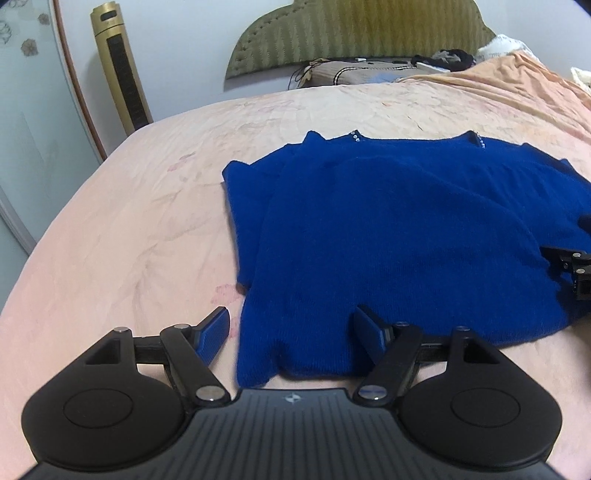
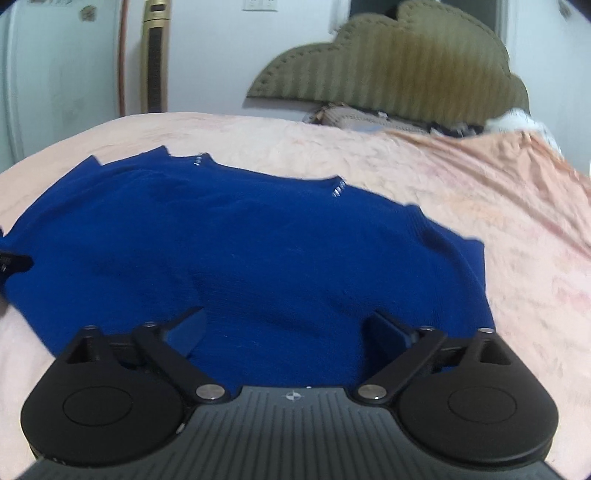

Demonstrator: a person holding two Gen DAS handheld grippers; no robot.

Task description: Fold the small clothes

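A blue knit sweater [image 1: 388,229] lies flat on the pink bedsheet [image 1: 129,229], its collar with small shiny beads at the far side and its sides folded in. My left gripper [image 1: 291,317] is open over the sweater's near left corner. One finger is over the sheet and the other over the knit, and neither pad presses on it. My right gripper [image 2: 286,317] is open wide above the sweater [image 2: 240,251] near its near right edge, with cloth beneath the gap but not pinched. Each gripper also shows at the other view's edge: right gripper [image 1: 569,266], left gripper [image 2: 7,262].
An olive padded headboard [image 1: 362,33] and a tan pillow [image 1: 351,72] with dark clutter stand at the bed's far end. A gold tower fan [image 1: 120,70] and a pale wardrobe door [image 1: 33,110] are at the left. Peach bedding [image 2: 498,177] bunches at the far right.
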